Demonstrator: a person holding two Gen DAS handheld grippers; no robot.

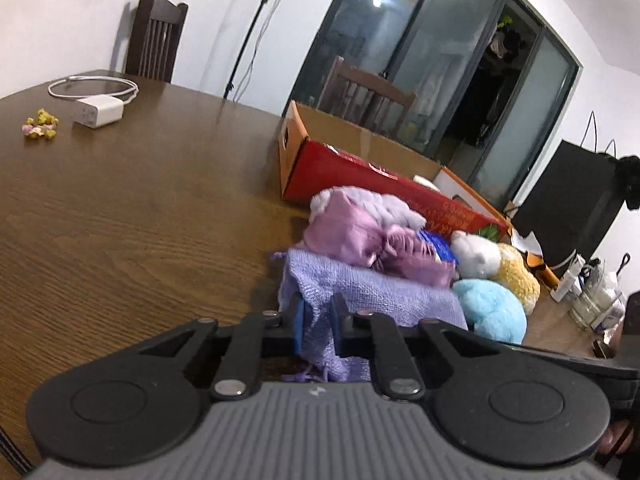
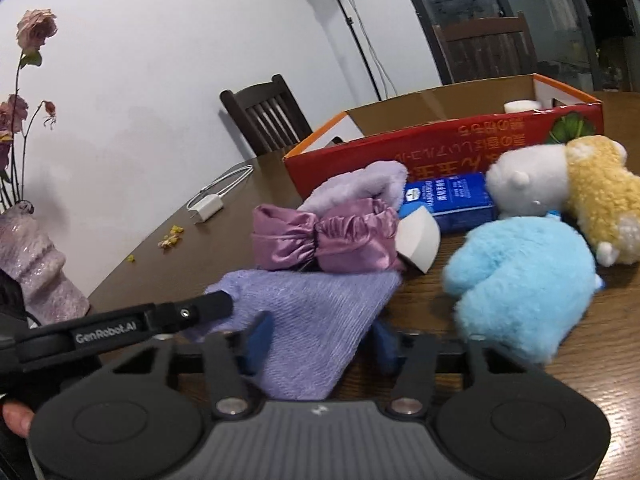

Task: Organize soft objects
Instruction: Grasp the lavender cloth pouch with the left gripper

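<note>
A lavender knitted cloth lies on the wooden table. My left gripper is shut on its near edge. In the right wrist view the cloth lies between the fingers of my right gripper, which is open around it; the left gripper's finger reaches in from the left. A pink satin bonnet rests on the cloth's far side, with a light purple plush item behind it. A blue plush toy and a white and yellow plush toy lie to the right.
An open red cardboard box stands behind the pile. A blue tissue pack and a white sponge lie by the plush. A white charger with cable, small yellow bits, a pink vase and dark chairs are around.
</note>
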